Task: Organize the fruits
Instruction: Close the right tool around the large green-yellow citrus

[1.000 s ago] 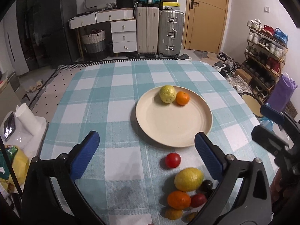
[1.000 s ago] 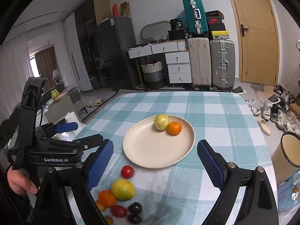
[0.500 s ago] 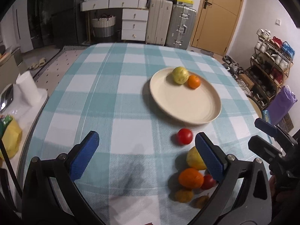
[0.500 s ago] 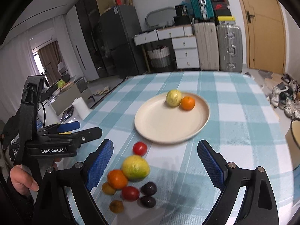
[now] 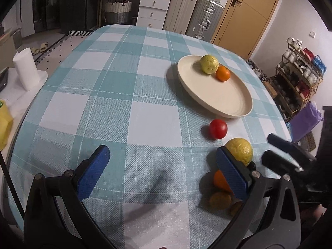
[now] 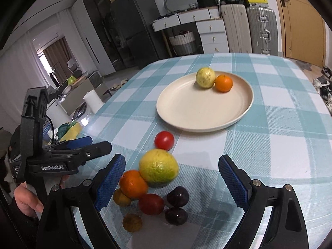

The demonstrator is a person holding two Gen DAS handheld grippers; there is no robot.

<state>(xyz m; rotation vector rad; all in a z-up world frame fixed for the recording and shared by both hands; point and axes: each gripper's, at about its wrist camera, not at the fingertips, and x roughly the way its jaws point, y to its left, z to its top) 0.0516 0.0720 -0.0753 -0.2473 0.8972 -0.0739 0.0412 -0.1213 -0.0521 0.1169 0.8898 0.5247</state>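
L tool (image 5: 159, 170) sits low over bare checked cloth on the counter (image 5: 128, 78), jaws wide, nothing btwn them; the fruit pile lies off to its right side, so it looks parked clear of the work rather than reaching.

Next right, the loose pile near the counter's front edge: small brownish fruit (image 6: 132, 222), orange (image 6: 133, 184) touching the big yellow-green citrus (image 6: 158, 167), a dark red fruit (image 6: 150, 204), two dark plums (image 6: 177, 196) just beside. A tomato (image 6: 164, 140) sits apart, btwn pile and plate.

R tool (image 6: 172, 180) hangs over the pile w/ jaws wide, empty; the big citrus sits btwn the pads but untouched. Prob lined up to grab it, since it's the bulkiest and needs the full opening.

Furthest right/back, the cream plate (image 6: 186, 112) already carries a yellow fruit (image 6: 205, 77) and a small orange (image 6: 223, 83), pushed together at the far rim, leaving most of the plate free for the rest.
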